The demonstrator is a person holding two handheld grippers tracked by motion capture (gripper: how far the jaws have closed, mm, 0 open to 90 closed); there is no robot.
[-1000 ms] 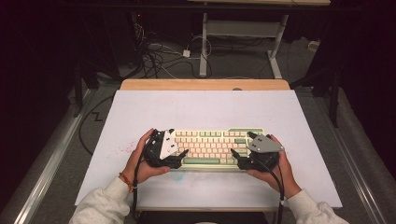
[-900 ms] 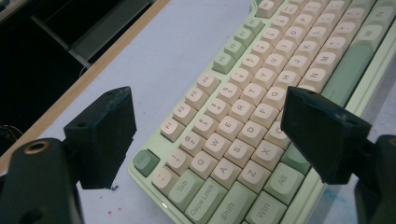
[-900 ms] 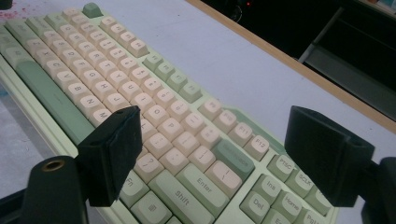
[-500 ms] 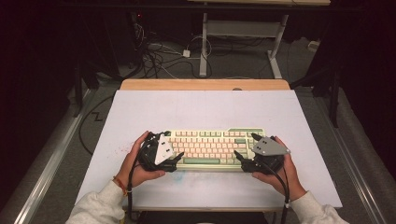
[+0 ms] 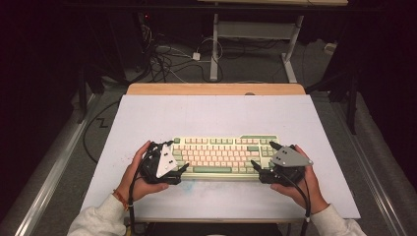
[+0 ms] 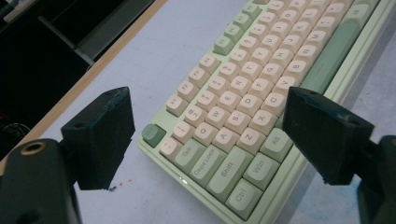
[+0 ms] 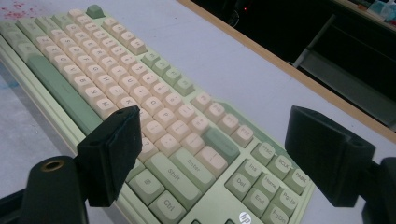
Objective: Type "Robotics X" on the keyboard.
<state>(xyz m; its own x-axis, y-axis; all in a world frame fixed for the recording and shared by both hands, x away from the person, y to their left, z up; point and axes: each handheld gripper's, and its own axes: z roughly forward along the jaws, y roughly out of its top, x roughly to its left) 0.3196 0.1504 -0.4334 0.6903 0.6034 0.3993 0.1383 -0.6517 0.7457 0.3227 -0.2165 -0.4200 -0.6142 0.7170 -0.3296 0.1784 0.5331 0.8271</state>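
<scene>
- left gripper (image 5: 181,169) sat at the keyboard's (image 5: 221,155) left end, jaws spread wide, grabbing nothing
- right gripper (image 5: 256,167) at the keyboard's right end, same deal, jaws wide apart

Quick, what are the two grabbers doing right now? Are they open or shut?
Left gripper: open, fingers around the keyboard's left end, holding nothing.
Right gripper: open, fingers around its right end, holding nothing.

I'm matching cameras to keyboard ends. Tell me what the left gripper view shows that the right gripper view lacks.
Left gripper view alone: the keyboard's Tab, Caps Lock, Win and Alt keys, with the left tool open around that corner. Right gripper view alone: Enter, the Ins and PgUp cluster, a round logo, and the right tool open. Both show the long green space bar and the pale table.
</scene>
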